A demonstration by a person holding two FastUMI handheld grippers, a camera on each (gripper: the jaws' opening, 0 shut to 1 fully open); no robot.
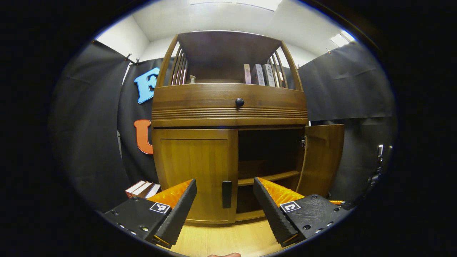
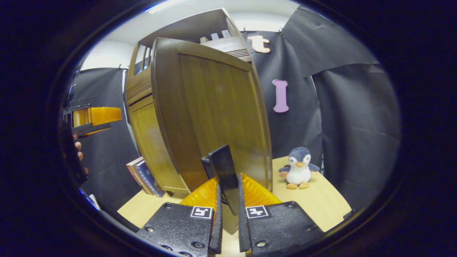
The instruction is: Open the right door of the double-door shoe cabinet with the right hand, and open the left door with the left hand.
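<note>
In the left gripper view a brown wooden shoe cabinet (image 1: 228,107) faces me. Its left door (image 1: 194,171) is closed, with a black handle (image 1: 226,194) on its right edge. Its right door (image 1: 321,159) is swung open, baring dark shelves. My left gripper (image 1: 225,200) is open, its fingers on either side of the left door's handle, a little short of it. In the right gripper view the open right door (image 2: 214,114) stands close in front, and my right gripper (image 2: 227,200) is shut on its black handle (image 2: 225,175). The left gripper (image 2: 93,117) shows far left there.
A penguin plush toy (image 2: 298,167) sits on the light wooden floor (image 2: 321,200) right of the open door. Books (image 2: 142,176) lean against the cabinet's left side. A drawer with a round black knob (image 1: 239,102) and an upper shelf with books (image 1: 259,74) sit above the doors.
</note>
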